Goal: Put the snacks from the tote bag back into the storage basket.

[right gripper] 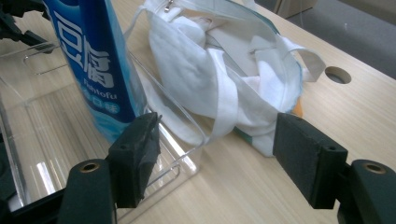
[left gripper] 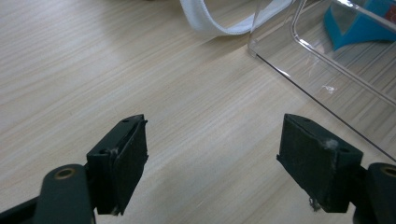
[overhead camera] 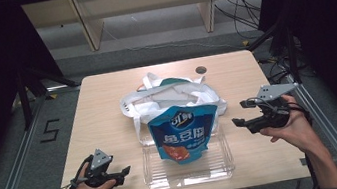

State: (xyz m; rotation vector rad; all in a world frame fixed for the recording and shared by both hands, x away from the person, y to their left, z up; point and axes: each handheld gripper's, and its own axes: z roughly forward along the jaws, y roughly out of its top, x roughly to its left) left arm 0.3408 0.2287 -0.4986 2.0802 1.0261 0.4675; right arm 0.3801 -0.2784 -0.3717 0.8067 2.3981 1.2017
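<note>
Blue snack bag upright in clear plastic box, mid tabletop, w/ white tote bag touching behind. Right claw wide open, empty, near box's right side. Left claw wide open, empty, just left of box.

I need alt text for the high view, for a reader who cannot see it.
A blue snack pouch stands in a clear plastic bin on a wooden table, with a white cloth bag behind it. The left gripper and right gripper, hand-held, flank it, open.
</note>
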